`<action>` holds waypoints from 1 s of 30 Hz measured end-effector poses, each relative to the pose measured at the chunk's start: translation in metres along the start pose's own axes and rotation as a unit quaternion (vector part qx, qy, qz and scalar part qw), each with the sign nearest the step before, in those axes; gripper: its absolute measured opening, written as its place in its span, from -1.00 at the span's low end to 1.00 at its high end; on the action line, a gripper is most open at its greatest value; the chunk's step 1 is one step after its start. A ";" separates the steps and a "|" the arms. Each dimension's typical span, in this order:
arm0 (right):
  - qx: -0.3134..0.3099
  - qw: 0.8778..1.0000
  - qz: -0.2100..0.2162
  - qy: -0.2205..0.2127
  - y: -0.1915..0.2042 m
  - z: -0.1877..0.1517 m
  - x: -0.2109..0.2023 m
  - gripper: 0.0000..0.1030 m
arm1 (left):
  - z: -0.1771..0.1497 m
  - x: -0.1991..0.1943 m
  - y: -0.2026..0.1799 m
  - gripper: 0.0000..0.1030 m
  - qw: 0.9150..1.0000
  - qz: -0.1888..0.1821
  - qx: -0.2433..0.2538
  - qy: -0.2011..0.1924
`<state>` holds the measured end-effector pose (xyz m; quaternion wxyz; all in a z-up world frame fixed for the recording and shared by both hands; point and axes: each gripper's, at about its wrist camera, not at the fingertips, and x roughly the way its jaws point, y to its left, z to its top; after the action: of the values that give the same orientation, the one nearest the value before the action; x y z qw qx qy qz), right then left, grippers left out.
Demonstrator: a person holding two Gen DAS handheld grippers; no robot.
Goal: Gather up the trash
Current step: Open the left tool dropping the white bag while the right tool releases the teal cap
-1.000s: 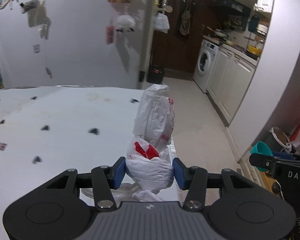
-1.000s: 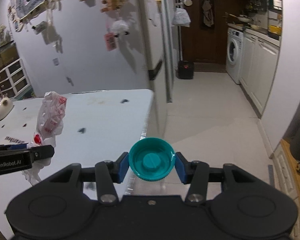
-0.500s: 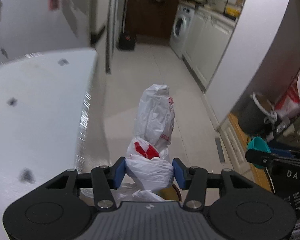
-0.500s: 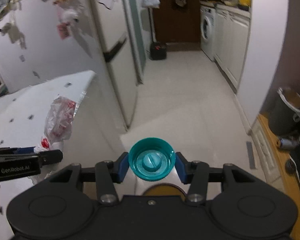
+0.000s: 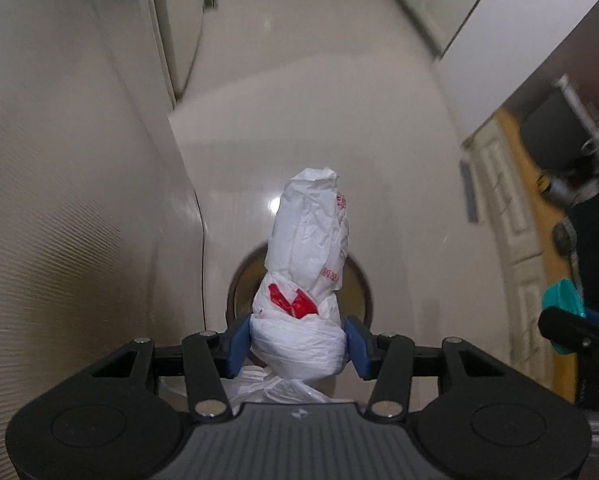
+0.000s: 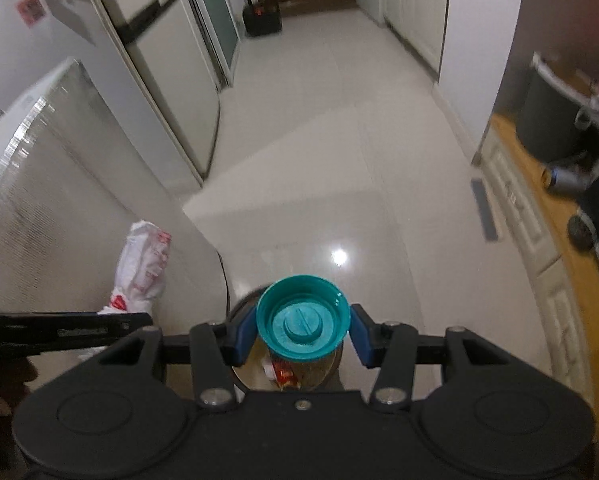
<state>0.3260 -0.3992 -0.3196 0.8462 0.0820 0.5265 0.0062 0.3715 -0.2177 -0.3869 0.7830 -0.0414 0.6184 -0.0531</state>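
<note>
A: Why are both tools tipped down at the floor?

B: My guess is a drop. A round brown-rimmed bin (image 5: 235, 292) stands on the pale floor right under them. The left tool (image 5: 297, 344) has its blue pads pressed on a knotted white plastic bag (image 5: 303, 280) with red print, and the bag's free end juts out over the bin's mouth.

A: And the right one?

B: The right tool (image 6: 302, 336) is partly closed on a teal screw cap (image 6: 302, 320), pads on its rim, hollow side facing the camera. It hangs above the same bin, where a red-and-white wrapper (image 6: 283, 374) already lies.

A: Anything readable?

B: The red characters on the bag are too crumpled to read. White lettering on the left tool's arm, seen from the right wrist, is too blurred.

A: So both pieces of trash are off the tabletop?

B: Yes, held in the air above the bin, not yet released.
</note>
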 end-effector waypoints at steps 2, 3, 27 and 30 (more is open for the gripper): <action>0.006 1.000 0.006 0.013 -0.008 -0.008 0.029 -0.03 | 0.000 0.036 0.000 0.00 1.000 0.011 -0.003 0.011; 0.011 1.000 0.011 0.017 -0.012 -0.012 0.044 -0.03 | 0.000 0.057 0.001 0.00 1.000 0.014 -0.008 0.016; 0.084 0.991 0.087 0.056 -0.032 -0.046 0.293 0.01 | -0.031 0.244 0.035 0.79 0.998 0.054 -0.002 0.040; 0.079 0.990 0.107 0.054 -0.022 -0.040 0.308 0.69 | -0.038 0.237 0.039 0.89 0.998 0.053 -0.008 0.042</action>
<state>0.4258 -0.3858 -0.6141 0.8018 0.2036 0.5586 0.0598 0.3905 -0.2107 -0.6292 0.7580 -0.0124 0.6521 -0.0083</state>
